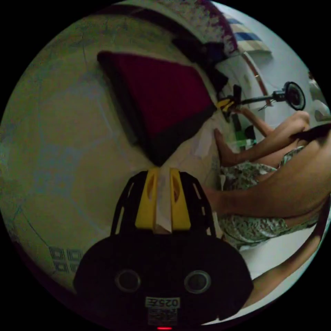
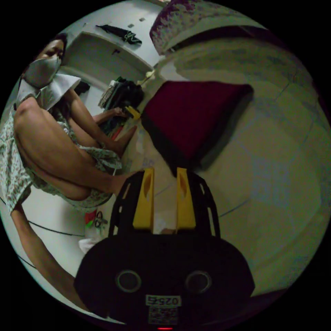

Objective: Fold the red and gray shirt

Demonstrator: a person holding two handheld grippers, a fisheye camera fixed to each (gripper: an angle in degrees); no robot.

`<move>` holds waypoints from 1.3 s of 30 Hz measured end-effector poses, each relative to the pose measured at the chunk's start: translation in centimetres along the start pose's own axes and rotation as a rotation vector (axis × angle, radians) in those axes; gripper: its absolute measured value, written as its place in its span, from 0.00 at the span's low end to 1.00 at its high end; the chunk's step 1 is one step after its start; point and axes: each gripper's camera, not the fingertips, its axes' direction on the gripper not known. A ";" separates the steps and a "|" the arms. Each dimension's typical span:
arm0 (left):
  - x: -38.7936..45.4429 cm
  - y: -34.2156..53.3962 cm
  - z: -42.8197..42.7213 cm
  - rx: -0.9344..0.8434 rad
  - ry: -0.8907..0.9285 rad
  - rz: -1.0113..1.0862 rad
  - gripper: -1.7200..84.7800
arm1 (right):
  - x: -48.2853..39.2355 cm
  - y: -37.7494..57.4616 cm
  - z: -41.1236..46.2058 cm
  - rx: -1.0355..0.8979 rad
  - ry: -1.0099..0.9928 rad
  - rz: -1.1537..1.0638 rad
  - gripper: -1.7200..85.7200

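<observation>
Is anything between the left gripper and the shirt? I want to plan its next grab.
Nothing visible. In the left gripper view, the left gripper points at the near corner of the folded red and gray shirt, with bare pale cloth surface around it.

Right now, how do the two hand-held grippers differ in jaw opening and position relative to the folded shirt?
The left hand-held gripper has its yellow jaws nearly together, a thin gap between; the right hand-held gripper has a plainly wider gap. The left one's tips sit just below the dark corner of the shirt; the right one's sit beside the shirt's dark edge. Both hold nothing, and the shirt lies folded on the pale surface.
</observation>
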 end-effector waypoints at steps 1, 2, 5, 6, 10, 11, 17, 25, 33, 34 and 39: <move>-0.1 0.3 0.2 -0.053 0.004 -0.052 0.05 | -0.4 0.0 0.0 -0.026 0.000 0.004 0.14; -0.1 0.6 0.0 -0.044 0.008 -0.086 0.05 | -0.7 -0.1 -0.2 -0.018 0.005 0.002 0.14; 1.7 1.0 -2.5 0.191 0.132 -0.165 0.04 | -2.4 -2.4 -2.1 0.128 0.105 -0.070 0.11; 3.0 0.4 -3.4 0.363 0.189 -0.173 0.03 | -2.8 -4.3 -2.3 0.173 0.117 -0.106 0.08; 5.5 -5.6 -2.5 0.488 -0.026 -0.342 0.01 | -2.1 -11.3 1.4 -0.010 0.300 -0.175 0.01; 5.2 -6.3 -2.0 0.456 -0.098 -0.407 0.01 | -1.6 -11.9 2.4 -0.080 0.377 -0.158 0.01; 3.1 -11.5 0.9 0.264 -0.335 -0.464 0.01 | 0.8 -10.3 7.6 -0.298 0.634 -0.097 0.01; -1.8 -30.3 -2.2 0.168 -0.445 -0.164 0.01 | -3.9 -7.7 14.1 -0.400 0.463 0.104 0.01; -1.2 -39.9 -1.4 0.301 -0.482 -0.194 0.02 | -1.8 -9.1 15.9 -0.173 0.018 0.192 0.03; -1.8 -38.2 -2.5 0.337 -0.459 -0.229 0.04 | -0.9 -8.0 13.6 -0.058 -0.042 0.201 0.06; -5.8 -27.5 -4.8 0.396 -0.079 -0.352 0.11 | 6.8 -2.6 5.1 0.286 -0.075 0.412 0.22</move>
